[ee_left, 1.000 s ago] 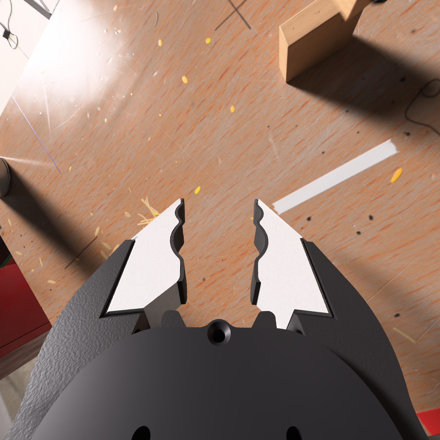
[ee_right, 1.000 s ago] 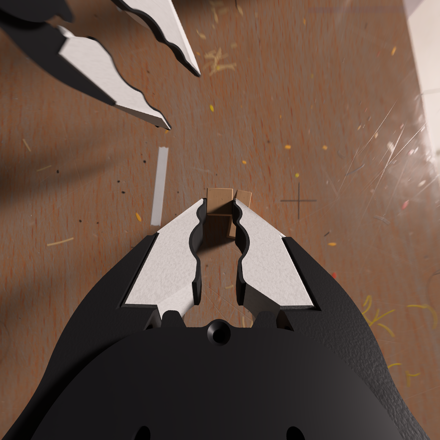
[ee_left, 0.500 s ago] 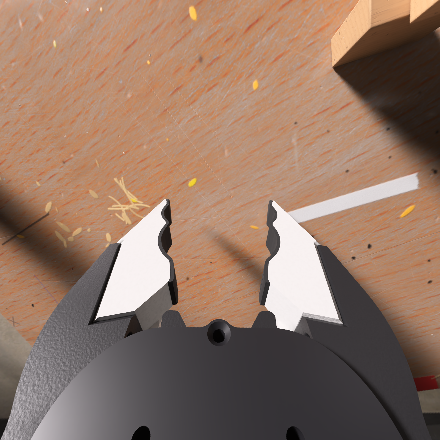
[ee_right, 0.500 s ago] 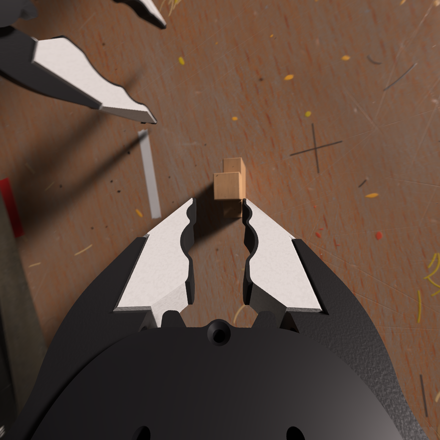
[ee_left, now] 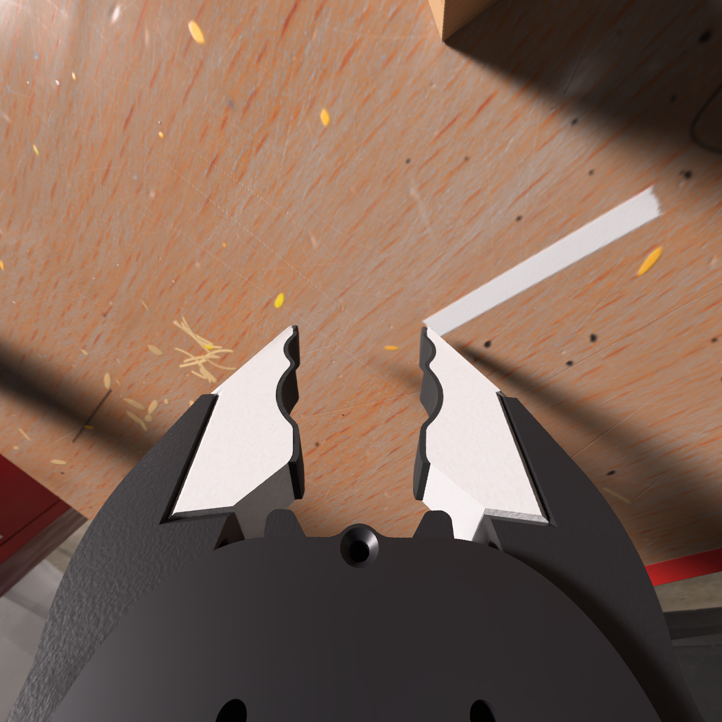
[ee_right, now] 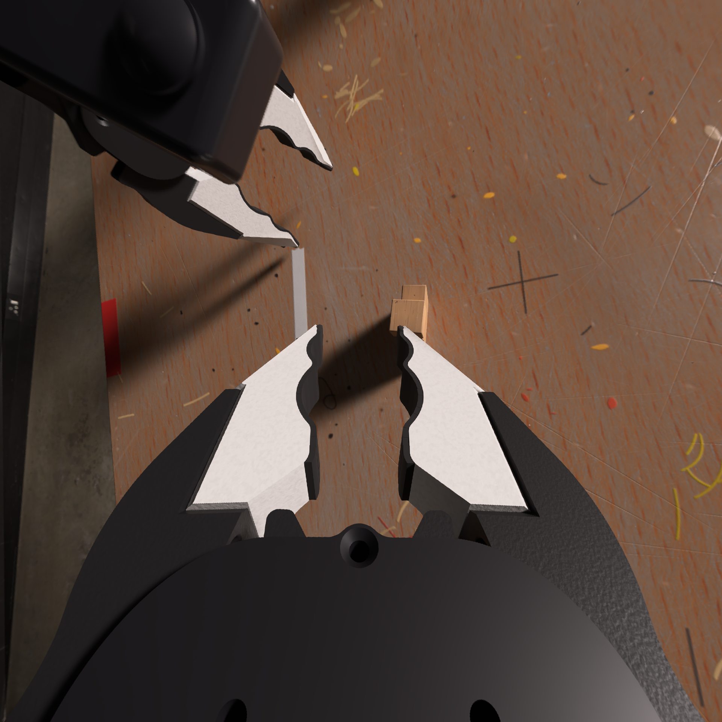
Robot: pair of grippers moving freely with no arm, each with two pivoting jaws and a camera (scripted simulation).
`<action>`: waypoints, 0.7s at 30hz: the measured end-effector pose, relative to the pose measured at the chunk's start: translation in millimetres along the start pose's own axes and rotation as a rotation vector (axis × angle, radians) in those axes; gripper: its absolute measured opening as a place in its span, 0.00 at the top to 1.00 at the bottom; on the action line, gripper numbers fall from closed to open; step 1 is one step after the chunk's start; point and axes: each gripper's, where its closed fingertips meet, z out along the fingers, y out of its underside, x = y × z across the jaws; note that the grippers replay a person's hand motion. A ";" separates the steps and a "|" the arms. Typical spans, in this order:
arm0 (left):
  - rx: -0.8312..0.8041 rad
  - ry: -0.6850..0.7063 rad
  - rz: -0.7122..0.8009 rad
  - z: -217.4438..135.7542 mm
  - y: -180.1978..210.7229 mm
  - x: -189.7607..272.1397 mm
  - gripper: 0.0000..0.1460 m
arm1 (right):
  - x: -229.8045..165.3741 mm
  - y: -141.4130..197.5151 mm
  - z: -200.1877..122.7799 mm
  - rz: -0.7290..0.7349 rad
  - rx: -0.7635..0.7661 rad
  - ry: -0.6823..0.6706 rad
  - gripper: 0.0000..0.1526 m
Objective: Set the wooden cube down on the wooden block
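Note:
In the right wrist view the small light wooden cube [ee_right: 406, 315] rests on top of the wooden block [ee_right: 415, 292], standing free on the workbench. My right gripper [ee_right: 360, 330] is open and empty, pulled back above and short of the stack; its right fingertip overlaps the stack's near edge in the view. My left gripper [ee_right: 312, 206] is open and empty, up and to the left of the stack. In the left wrist view my left gripper [ee_left: 359, 330] hovers over bare bench, and only a corner of the block [ee_left: 457, 15] shows at the top right.
A white tape strip [ee_right: 299, 297] lies left of the stack and also shows in the left wrist view [ee_left: 547, 265]. A red tape mark [ee_right: 111, 336] sits by the bench's left edge. A pencilled cross [ee_right: 522, 279] lies right of the stack. Sawdust and shavings are scattered about.
My right gripper opened, let go of the cube on the block and drew back from it. My left gripper shifted, so the block slid to the top right corner of its view.

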 end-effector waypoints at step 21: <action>-0.042 0.192 -0.103 6.1 -0.3 -1.9 0.54 | 4.1 0.0 -8.9 -0.029 0.011 0.012 0.76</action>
